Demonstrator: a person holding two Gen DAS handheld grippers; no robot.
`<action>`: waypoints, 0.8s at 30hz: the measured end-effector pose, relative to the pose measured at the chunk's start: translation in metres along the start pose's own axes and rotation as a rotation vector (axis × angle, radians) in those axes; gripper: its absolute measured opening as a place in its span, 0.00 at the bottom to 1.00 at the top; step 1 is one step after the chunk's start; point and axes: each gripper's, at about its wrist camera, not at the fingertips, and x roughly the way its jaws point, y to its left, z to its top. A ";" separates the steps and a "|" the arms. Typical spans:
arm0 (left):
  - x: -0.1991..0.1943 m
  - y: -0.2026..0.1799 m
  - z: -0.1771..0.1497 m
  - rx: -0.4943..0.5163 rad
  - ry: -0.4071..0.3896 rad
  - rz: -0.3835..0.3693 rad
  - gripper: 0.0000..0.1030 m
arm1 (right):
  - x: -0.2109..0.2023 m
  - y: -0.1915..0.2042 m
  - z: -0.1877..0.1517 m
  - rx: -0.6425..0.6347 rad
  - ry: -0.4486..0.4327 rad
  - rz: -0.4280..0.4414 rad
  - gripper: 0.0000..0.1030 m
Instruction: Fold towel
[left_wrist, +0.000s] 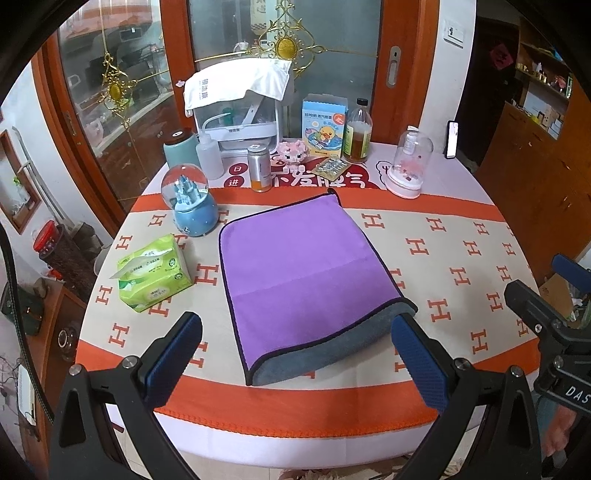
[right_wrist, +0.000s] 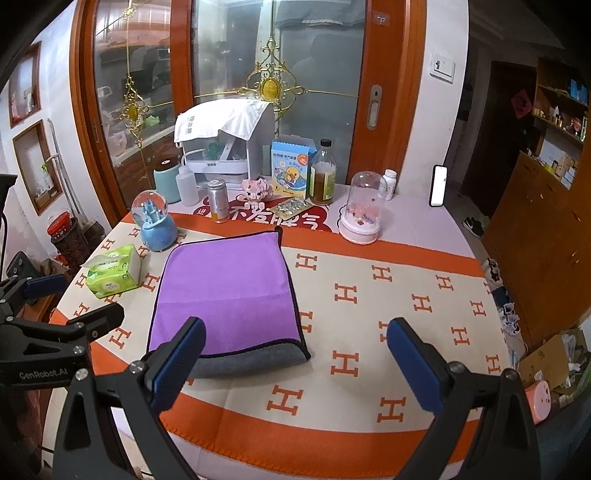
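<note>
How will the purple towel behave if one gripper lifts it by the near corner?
Probably floppy: the purple towel lies flat and folded, its grey underside curling out at the near edge, so layers may peel apart and drape. It looks plush, so likely light and grippy rather than slippery. Both the left gripper and right gripper are open, touching nothing.

Round table (left_wrist: 461, 173) under an orange-and-cream H-print cloth (left_wrist: 443, 266). On it, folded purple towel (left_wrist: 295, 269) mid-cloth; green tissue pack (left_wrist: 155, 277) and blue snow globe (left_wrist: 190, 206) left; bottles, box, glass dome (left_wrist: 408, 162) behind.
</note>
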 end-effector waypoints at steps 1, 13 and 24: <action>0.001 0.000 0.000 0.000 0.001 0.003 0.99 | 0.001 -0.001 0.000 -0.005 0.000 0.001 0.96; 0.037 0.005 -0.011 -0.029 0.065 0.026 0.99 | 0.038 -0.015 -0.004 -0.038 0.067 0.014 0.92; 0.077 0.000 -0.027 -0.058 0.130 0.072 0.99 | 0.083 -0.035 -0.010 -0.095 0.116 0.059 0.90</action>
